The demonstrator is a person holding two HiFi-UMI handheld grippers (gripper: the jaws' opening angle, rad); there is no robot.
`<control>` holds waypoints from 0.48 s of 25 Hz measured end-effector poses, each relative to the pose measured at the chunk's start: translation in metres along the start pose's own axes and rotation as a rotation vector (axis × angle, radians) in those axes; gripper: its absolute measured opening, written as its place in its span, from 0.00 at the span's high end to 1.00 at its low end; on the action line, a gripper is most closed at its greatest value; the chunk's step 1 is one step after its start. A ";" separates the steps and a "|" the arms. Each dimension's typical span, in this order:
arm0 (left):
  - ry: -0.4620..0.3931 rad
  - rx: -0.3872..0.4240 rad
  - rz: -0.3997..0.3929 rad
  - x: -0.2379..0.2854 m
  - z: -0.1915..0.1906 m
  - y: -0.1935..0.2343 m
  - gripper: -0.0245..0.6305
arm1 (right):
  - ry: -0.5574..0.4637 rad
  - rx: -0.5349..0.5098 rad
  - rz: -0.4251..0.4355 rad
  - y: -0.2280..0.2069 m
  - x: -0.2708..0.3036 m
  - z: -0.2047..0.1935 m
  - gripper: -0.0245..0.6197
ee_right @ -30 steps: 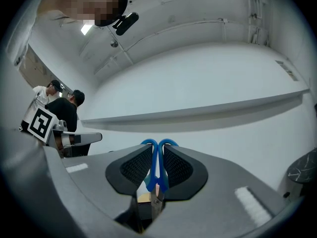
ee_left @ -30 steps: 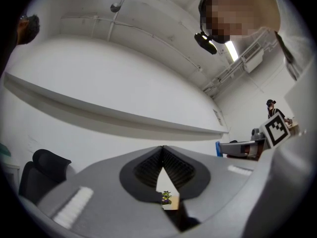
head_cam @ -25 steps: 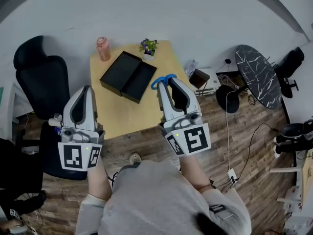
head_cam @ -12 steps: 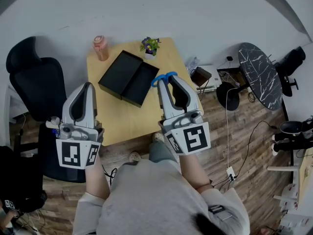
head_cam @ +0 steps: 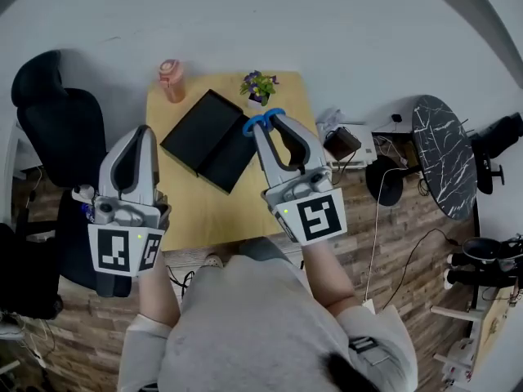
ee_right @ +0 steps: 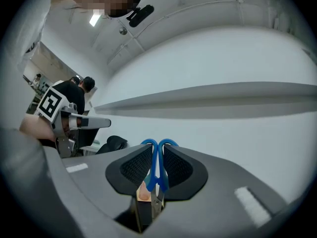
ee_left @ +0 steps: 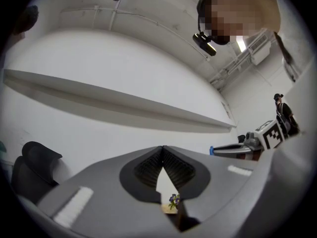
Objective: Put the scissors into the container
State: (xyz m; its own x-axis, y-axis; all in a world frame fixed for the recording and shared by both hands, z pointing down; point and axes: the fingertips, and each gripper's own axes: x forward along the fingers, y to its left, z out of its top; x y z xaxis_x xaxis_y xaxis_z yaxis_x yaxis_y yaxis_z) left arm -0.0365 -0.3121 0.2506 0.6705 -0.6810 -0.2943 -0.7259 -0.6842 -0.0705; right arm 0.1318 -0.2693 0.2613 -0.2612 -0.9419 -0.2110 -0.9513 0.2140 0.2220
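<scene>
Over the desk's (head_cam: 189, 207) far right corner, my right gripper (head_cam: 265, 123) is clamped on the scissors (ee_right: 154, 168), both pads pressed against the blue handles. The long axis runs along the jaws: the handle loops poke out past the tips toward the far edge, and the blades are tucked back toward the gripper body. The loops sit just beside the open black container's (head_cam: 194, 131) right corner. The marker cube (head_cam: 315, 217) shows a black-and-white square code. My left gripper (head_cam: 145, 131), at the desk's left edge, has its jaws tip to tip with nothing between.

Head view looks steeply down; gripper views seemingly face the wall (ee_left: 99, 133).
</scene>
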 end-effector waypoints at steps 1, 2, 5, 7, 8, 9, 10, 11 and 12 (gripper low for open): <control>0.004 0.004 0.009 0.003 -0.002 0.000 0.88 | 0.014 -0.017 0.024 -0.001 0.005 -0.006 0.85; 0.009 0.007 0.019 0.006 -0.004 0.000 0.88 | 0.034 -0.036 0.052 -0.001 0.009 -0.013 0.85; 0.022 0.008 0.058 0.011 -0.010 0.003 0.88 | 0.105 -0.088 0.144 0.004 0.021 -0.037 0.85; 0.030 0.009 0.086 0.013 -0.014 0.004 0.88 | 0.142 -0.116 0.208 0.008 0.026 -0.053 0.85; 0.035 0.010 0.100 0.013 -0.016 0.005 0.88 | 0.159 -0.129 0.240 0.010 0.029 -0.060 0.85; 0.040 0.011 0.114 0.013 -0.019 0.006 0.88 | 0.175 -0.141 0.273 0.013 0.031 -0.068 0.85; 0.046 0.012 0.129 0.013 -0.022 0.007 0.88 | 0.190 -0.153 0.307 0.016 0.032 -0.076 0.85; 0.053 0.011 0.145 0.012 -0.025 0.008 0.88 | 0.204 -0.165 0.342 0.019 0.034 -0.084 0.85; 0.059 0.009 0.163 0.011 -0.028 0.009 0.88 | 0.217 -0.180 0.379 0.023 0.036 -0.092 0.85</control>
State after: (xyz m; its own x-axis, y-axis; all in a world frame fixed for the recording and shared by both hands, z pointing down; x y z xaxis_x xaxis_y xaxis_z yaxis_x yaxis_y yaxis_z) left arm -0.0312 -0.3335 0.2737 0.5518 -0.7968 -0.2461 -0.8267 -0.5616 -0.0352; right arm 0.1160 -0.3220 0.3466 -0.5261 -0.8424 0.1167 -0.7466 0.5233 0.4108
